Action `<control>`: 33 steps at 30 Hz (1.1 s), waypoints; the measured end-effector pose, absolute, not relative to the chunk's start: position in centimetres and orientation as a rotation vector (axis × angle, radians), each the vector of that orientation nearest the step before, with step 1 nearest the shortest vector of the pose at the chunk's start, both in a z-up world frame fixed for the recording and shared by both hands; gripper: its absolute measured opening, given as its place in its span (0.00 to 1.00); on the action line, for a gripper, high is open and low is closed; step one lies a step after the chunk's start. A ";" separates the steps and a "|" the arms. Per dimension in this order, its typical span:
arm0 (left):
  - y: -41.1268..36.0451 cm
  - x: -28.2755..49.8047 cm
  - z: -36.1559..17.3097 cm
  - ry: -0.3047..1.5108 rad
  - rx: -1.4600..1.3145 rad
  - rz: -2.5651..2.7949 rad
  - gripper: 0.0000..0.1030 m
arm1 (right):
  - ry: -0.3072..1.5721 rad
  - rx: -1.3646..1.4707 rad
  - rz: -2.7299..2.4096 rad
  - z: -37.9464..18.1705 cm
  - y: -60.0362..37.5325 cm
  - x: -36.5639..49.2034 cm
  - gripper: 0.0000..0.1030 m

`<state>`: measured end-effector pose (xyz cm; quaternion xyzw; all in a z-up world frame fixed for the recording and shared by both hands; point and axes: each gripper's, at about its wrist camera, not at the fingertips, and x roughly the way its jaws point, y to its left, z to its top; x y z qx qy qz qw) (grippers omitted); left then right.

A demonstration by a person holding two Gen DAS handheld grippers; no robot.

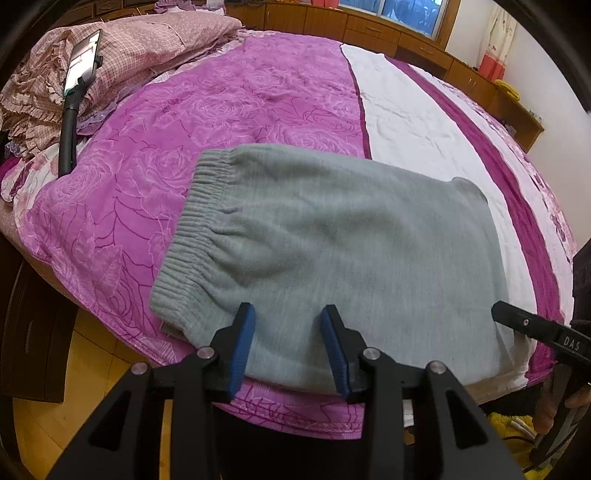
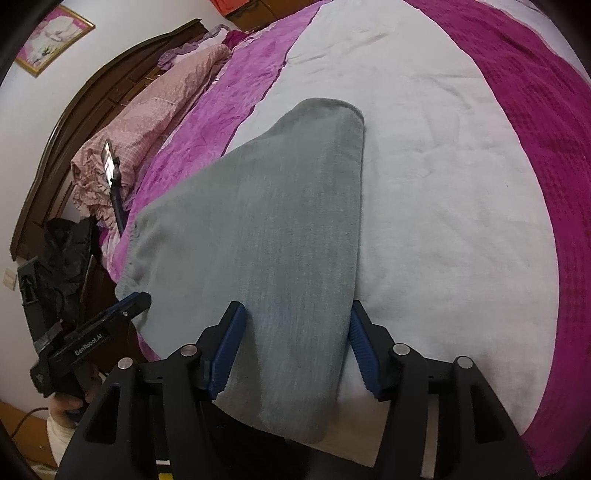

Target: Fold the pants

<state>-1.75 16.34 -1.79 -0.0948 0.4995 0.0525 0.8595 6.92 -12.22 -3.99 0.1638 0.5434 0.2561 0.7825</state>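
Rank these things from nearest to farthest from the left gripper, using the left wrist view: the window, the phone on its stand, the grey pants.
1. Grey pants: directly ahead, their near edge between the open fingers of the left gripper.
2. Phone on its stand: far left, by the pink bedding.
3. Window: top, on the wall beyond the bed.

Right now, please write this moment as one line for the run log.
pants: grey, folded, flat on bed | left hand-held gripper: open, at near edge | right hand-held gripper: open, holds nothing
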 end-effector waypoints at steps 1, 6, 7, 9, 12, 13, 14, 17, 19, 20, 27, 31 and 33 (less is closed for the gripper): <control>16.3 -1.8 -1.8 1.049 -0.199 0.110 0.38 | 1.171 0.353 0.553 -4.0 -12.3 6.9 0.48; 16.3 -1.7 -1.7 1.048 -0.196 0.114 0.38 | 1.163 0.346 0.560 -4.1 -12.3 6.8 0.48; 16.3 -1.7 -1.7 1.049 -0.195 0.115 0.39 | 1.163 0.342 0.558 -4.1 -12.3 6.8 0.46; 16.3 -1.7 -1.7 1.049 -0.197 0.115 0.39 | 1.164 0.333 0.546 -4.0 -12.3 6.8 0.40; 16.3 -1.7 -1.7 1.049 -0.196 0.116 0.39 | 1.169 0.342 0.535 -4.0 -12.6 6.9 0.26; 16.2 -1.7 -1.7 1.050 -0.195 0.118 0.39 | 1.171 0.354 0.535 -3.9 -12.8 6.9 0.21; 16.2 -1.7 -1.7 1.051 -0.195 0.119 0.39 | 1.170 0.360 0.534 -3.9 -12.9 6.9 0.14; 16.2 -1.7 -1.6 1.052 -0.193 0.119 0.39 | 1.141 0.373 0.532 -3.2 -13.3 6.7 0.05; 16.2 -1.8 -1.6 1.054 -0.194 0.121 0.39 | 1.111 0.367 0.539 -2.4 -13.5 6.4 0.04; 16.2 -1.9 -1.5 1.053 -0.195 0.122 0.39 | 1.096 0.362 0.544 -2.0 -13.5 6.3 0.03; 15.6 -2.8 0.1 1.004 -0.191 0.095 0.39 | 1.007 0.307 0.594 0.8 -12.9 5.3 0.03; 15.0 -2.6 -0.1 1.008 -0.183 0.076 0.39 | 0.963 0.276 0.630 2.3 -12.4 4.9 0.02; 14.6 -2.5 -0.9 1.022 -0.191 0.075 0.39 | 0.951 0.265 0.650 3.0 -12.0 4.8 0.02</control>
